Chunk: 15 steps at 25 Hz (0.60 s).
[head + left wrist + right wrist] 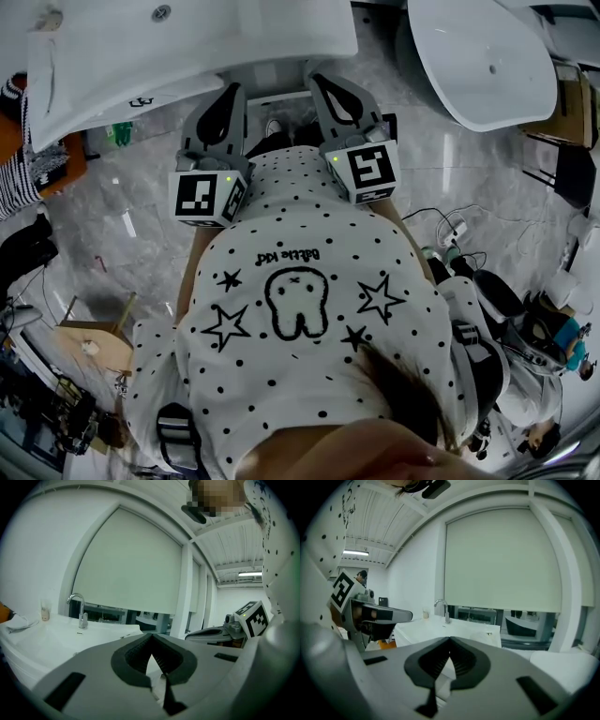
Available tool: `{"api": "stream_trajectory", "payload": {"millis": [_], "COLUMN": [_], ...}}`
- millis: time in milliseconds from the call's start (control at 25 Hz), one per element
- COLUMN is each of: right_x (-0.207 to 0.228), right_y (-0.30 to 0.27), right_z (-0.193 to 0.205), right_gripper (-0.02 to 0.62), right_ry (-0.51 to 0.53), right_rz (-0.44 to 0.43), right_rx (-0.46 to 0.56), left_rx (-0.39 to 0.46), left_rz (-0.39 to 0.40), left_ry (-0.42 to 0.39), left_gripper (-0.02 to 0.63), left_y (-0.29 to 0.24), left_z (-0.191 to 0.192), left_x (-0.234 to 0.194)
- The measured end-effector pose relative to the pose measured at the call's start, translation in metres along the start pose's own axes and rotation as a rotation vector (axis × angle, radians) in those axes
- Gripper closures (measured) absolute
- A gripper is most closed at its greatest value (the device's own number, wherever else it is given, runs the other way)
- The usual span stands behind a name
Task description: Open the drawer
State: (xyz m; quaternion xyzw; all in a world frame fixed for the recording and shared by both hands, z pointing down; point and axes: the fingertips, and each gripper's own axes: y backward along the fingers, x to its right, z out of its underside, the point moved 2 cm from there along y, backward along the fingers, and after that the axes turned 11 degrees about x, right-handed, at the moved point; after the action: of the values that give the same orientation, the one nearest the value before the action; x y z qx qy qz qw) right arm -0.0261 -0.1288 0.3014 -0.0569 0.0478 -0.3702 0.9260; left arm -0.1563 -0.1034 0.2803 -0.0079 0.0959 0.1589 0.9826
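A white vanity point(187, 37) with a sink and a chrome tap point(78, 609) stands just ahead of me; its front face point(159, 94) shows under the counter edge, and I cannot make out a separate drawer front or handle. My left gripper point(232, 92) and right gripper point(323, 82) are held side by side in front of my body, pointing at the vanity. Neither touches it. The left gripper point(151, 635) has its jaws together with nothing between them. The right gripper point(450, 639) looks the same: tips meeting, nothing held.
A white oval tub point(478, 56) sits to the right on the grey marble floor point(141, 216). A wooden stool point(94, 342) is at the lower left, cables point(450, 230) and gear lie at the right, and another person's striped sleeve point(14, 183) is at the left edge.
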Motion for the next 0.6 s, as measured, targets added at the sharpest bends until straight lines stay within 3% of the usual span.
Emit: {"api": "stream_trajectory", "payload": {"millis": [600], "right_x": [-0.008], "right_y": [-0.010], "right_z": [-0.003], "right_gripper": [0.581], "right_ry": [0.010], "right_rz": [-0.020], "right_rx": [0.010], "left_rx": [0.028], "left_rz": [-0.025], "left_ry": [0.017], "left_gripper": [0.601], "left_y": [0.004], "left_z": [-0.004], "left_x": [-0.015]}}
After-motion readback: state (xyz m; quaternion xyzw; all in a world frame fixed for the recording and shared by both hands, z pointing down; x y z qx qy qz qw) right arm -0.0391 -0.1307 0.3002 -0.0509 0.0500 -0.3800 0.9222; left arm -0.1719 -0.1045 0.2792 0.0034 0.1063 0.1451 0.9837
